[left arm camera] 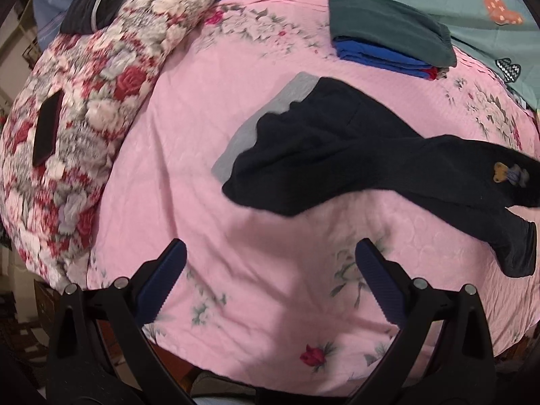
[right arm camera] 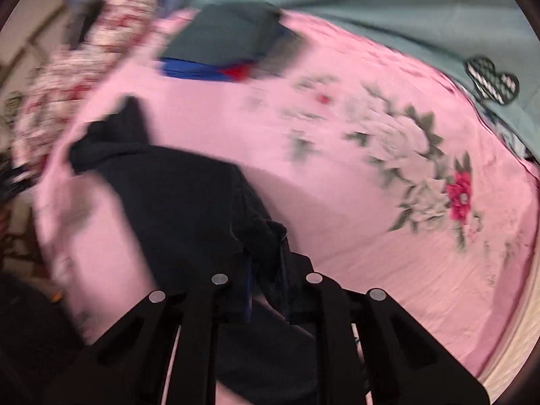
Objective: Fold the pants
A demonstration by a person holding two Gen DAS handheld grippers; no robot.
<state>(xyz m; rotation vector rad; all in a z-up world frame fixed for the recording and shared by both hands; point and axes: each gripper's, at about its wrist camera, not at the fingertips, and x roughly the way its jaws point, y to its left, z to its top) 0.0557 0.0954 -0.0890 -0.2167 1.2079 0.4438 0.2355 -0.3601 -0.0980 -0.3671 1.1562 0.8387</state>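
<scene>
Right of centre, the pants [left arm camera: 354,155] stretch diagonally toward the clamping right gripper [right arm camera: 266,270]; left gripper [left arm camera: 270,283] gapes wide, empty.

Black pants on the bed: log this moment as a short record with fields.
item: black pants, one end lifted, the rest on the pink bedspread
under them: grey cloth
right tongs: shut on the pants
left tongs: open, empty, above the bedspread
folded stack: dark green on blue, farther back
left side: floral quilt
image: right wrist view blurred
</scene>
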